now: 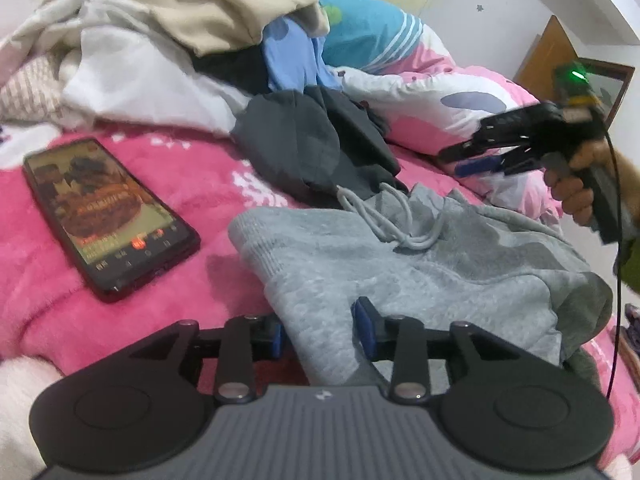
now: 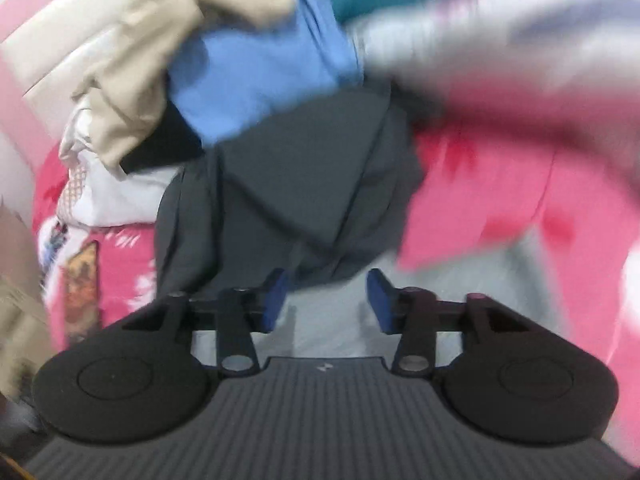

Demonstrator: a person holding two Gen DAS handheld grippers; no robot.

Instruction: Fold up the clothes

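A light grey sweat garment (image 1: 420, 276) with a drawstring lies on the pink bed cover. My left gripper (image 1: 322, 330) is open, its blue pads on either side of the garment's near fold. A dark grey garment (image 1: 316, 144) lies just beyond it; it also shows in the right wrist view (image 2: 304, 176). My right gripper (image 2: 326, 300) is open and empty, held above the grey cloth (image 2: 332, 320) and facing the dark garment. It shows in the left wrist view (image 1: 468, 160) at the right, in a hand. The right view is blurred.
A phone (image 1: 108, 216) with a lit screen lies on the pink bed cover (image 1: 132, 320) at the left. A pile of beige, white and blue clothes (image 1: 192, 28) is heaped at the back. A pink-and-white quilt (image 1: 440, 96) lies at the back right.
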